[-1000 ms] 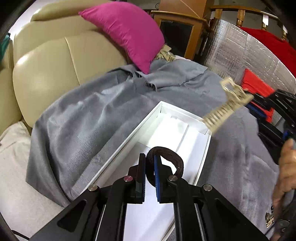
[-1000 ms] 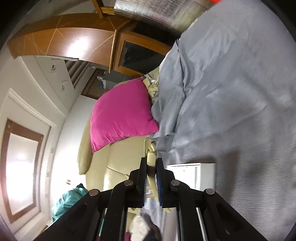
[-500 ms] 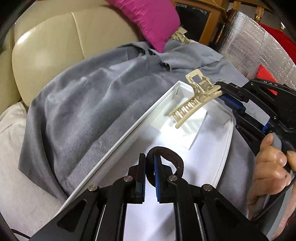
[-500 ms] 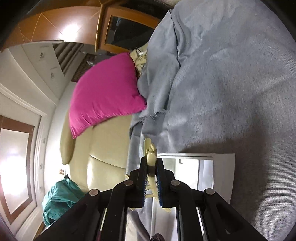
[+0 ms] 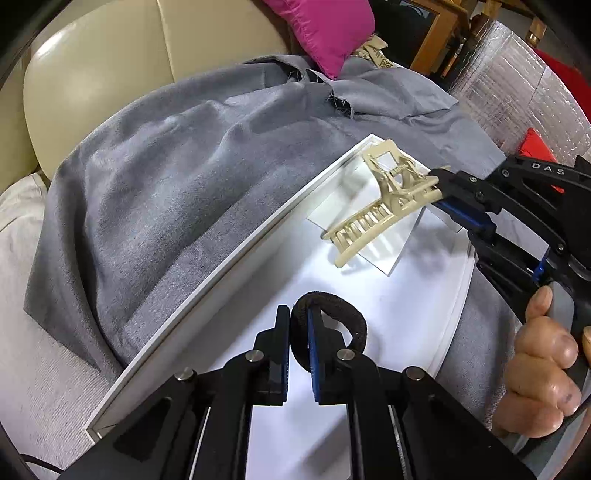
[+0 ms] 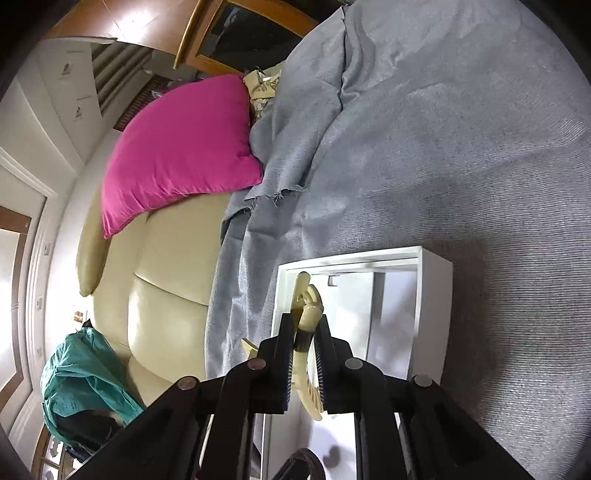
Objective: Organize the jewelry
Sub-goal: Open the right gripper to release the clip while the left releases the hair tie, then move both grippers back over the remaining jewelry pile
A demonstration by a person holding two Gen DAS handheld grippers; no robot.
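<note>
A white open box (image 5: 229, 266) lies on a grey blanket (image 5: 166, 177); it also shows in the right wrist view (image 6: 432, 295). My left gripper (image 5: 298, 332) is shut on a dark brown hair tie (image 5: 340, 317) and holds it over the near part of the box. My right gripper (image 5: 436, 192) is shut on a cream claw hair clip (image 5: 376, 214) and holds it just above a raised white insert (image 5: 369, 236) at the far end of the box. In the right wrist view the clip (image 6: 306, 321) sits between the right gripper's (image 6: 304, 347) fingers.
The blanket covers a cream leather sofa (image 5: 92, 81). A magenta cushion (image 5: 325, 26) leans at the back; it also shows in the right wrist view (image 6: 177, 147). A silver foil sheet (image 5: 517, 96) and red cloth (image 5: 535, 144) lie at right. A teal cloth (image 6: 81, 373) lies beyond the sofa.
My right gripper has carried the claw clip from the right of the box to over its far end and lower. My left gripper has kept the hair tie over the box.
</note>
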